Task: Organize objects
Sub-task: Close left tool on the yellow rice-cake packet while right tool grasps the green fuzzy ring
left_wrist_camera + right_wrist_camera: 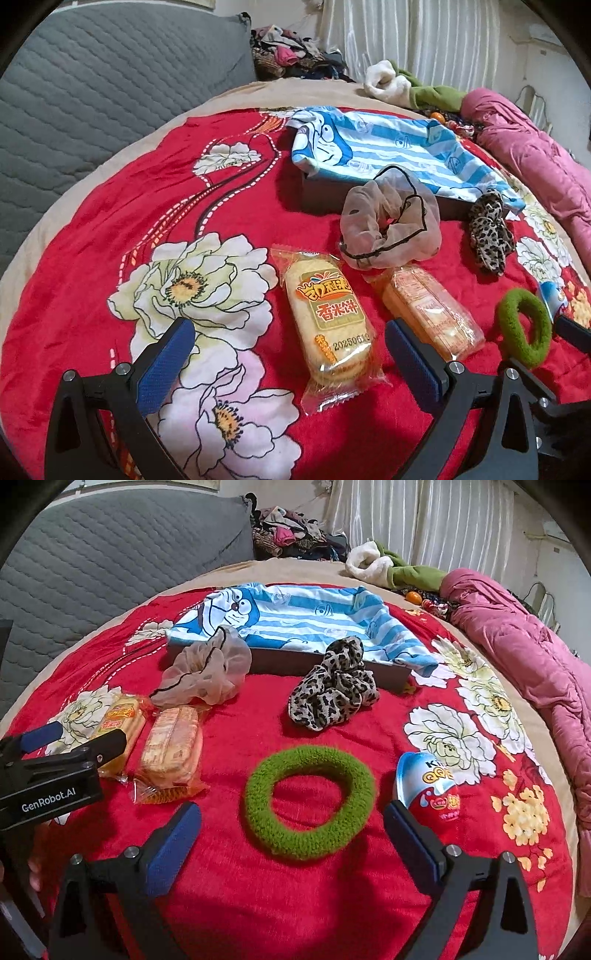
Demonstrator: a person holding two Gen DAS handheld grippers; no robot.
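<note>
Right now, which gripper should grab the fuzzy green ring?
Probably the right gripper: the green ring lies just ahead between its open fingers. The left gripper is open around a rice cracker packet instead.

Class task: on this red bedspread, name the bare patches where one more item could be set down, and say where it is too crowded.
Free: the flowered stretch left of the face-up rice cracker packet, and the red strip between the green hair ring and the leopard scrunchie. Crowded: the second cracker packet touches the sheer scrunchie, which leans on the cloth-lined tray; the chocolate egg sits beside the ring.
</note>
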